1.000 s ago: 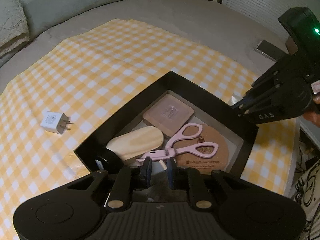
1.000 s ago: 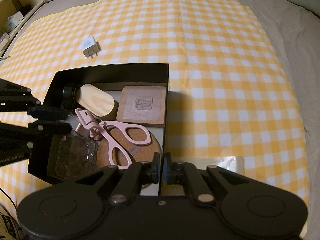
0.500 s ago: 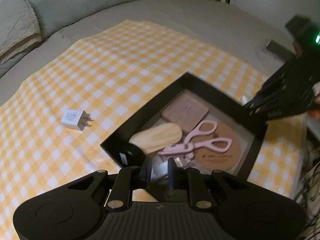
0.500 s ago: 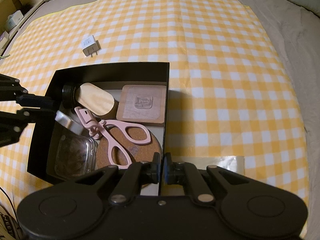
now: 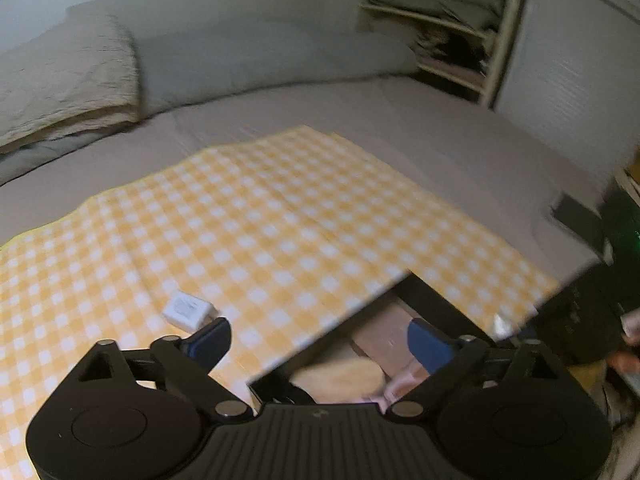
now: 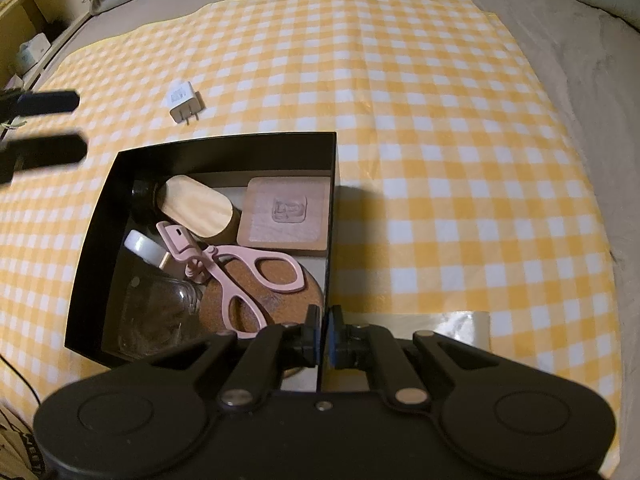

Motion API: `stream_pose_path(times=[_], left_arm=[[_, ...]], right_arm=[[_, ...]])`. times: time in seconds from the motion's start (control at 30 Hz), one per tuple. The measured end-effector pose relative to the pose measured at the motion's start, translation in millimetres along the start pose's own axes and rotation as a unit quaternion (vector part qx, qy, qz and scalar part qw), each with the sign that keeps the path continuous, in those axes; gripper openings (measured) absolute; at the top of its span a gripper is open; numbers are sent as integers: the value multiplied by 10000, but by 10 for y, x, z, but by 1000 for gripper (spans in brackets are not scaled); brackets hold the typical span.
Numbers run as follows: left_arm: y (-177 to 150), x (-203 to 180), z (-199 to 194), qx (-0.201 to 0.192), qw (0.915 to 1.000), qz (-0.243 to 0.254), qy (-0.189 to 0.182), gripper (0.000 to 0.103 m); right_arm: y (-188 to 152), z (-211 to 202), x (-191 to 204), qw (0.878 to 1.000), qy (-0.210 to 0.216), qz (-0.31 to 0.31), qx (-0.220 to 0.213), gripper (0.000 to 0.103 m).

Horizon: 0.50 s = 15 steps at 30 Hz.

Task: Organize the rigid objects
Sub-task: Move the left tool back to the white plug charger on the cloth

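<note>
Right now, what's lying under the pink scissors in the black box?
Under the pink scissors lies a round cork coaster, with a clear glass jar beside it. The right claw, shut on the box wall, hides the coaster's near edge.
</note>
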<state>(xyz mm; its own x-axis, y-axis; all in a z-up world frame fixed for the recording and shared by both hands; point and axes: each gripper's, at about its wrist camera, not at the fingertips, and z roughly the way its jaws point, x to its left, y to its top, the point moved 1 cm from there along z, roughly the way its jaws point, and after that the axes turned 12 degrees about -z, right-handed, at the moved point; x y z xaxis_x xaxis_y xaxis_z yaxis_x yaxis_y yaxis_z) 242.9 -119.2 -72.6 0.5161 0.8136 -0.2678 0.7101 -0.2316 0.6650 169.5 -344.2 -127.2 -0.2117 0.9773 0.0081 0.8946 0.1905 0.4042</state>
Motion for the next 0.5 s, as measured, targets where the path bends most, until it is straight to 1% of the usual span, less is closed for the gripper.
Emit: stream_pose_path(times=[0.07,0.1,0.27,0.4,0.5], left_arm=[[60,73,37,-153,9997,-171,101,103],[86,121,65,-244,9992,-268,175,103],[178,367,244,-452,9952,-682,538,103],[212,626,398,-499,9907,-983,797,103],[195,784,507,-463,9896,-1069,846,103]], right_arm=[[-8,-14,0,10000,-3,10,-8,4],[-13,-23,4,10000,-12,4,-13,4],[-27,-44,21,10000,-48,-59,-56,4],[-41,-55,11,9999,-40,-59,-85,5],[-43,-60,22,9999,-63,-116,-107,6]])
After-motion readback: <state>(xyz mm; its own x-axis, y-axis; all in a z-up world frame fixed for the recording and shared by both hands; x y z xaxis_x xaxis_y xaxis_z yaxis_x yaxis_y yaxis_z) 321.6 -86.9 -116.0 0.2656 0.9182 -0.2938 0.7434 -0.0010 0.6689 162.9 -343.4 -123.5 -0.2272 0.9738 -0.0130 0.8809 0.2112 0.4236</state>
